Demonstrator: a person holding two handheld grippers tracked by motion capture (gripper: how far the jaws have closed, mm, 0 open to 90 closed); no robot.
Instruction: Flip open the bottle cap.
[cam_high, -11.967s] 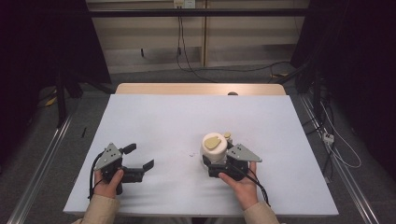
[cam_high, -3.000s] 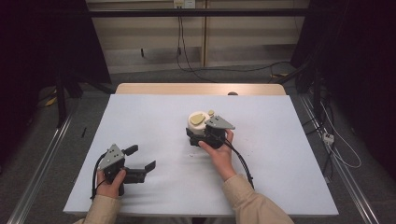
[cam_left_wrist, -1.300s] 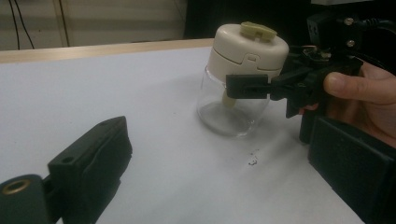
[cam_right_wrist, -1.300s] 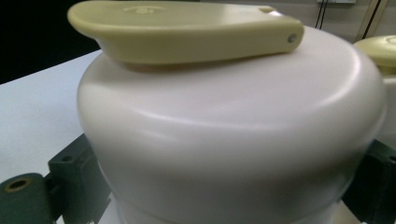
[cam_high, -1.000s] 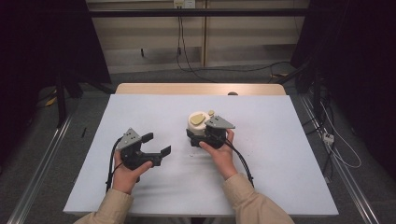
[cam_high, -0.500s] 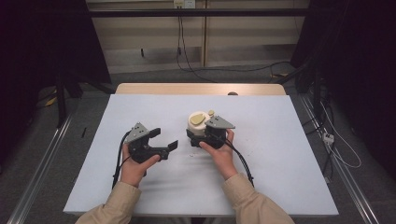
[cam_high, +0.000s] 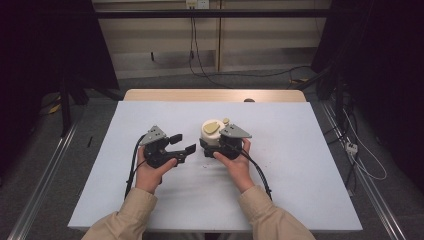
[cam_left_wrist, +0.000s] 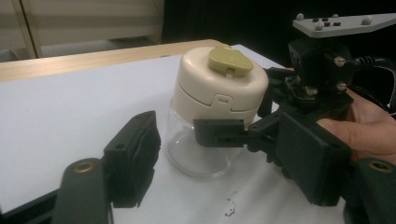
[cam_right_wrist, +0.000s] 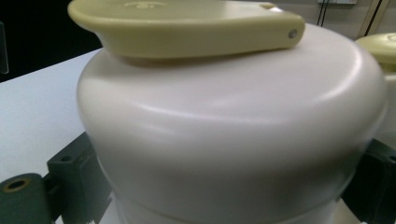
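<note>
A jar (cam_high: 212, 131) with a cream lid (cam_left_wrist: 219, 81), an olive flip tab (cam_right_wrist: 182, 23) and a clear glass body (cam_left_wrist: 194, 156) stands upright mid-table. My right gripper (cam_high: 209, 145) comes at it from the right and is shut on the jar, its jaws on either side in the right gripper view (cam_right_wrist: 224, 200). My left gripper (cam_high: 183, 143) is just left of the jar and points at it. Its jaws have just been closing but still stand apart, nothing pressed between them. In the left gripper view (cam_left_wrist: 180, 140) the jar sits just beyond its fingertips (cam_left_wrist: 218, 133).
The white table top (cam_high: 300, 150) has free room on both sides and in front of the hands. A wooden strip (cam_high: 215, 95) runs along its far edge. Small dark specks (cam_left_wrist: 229, 207) lie near the jar. Cables trail on the floor behind.
My left hand has moved right, towards the jar, and its jaws stand narrower than before. The right hand and the jar have stayed put.
</note>
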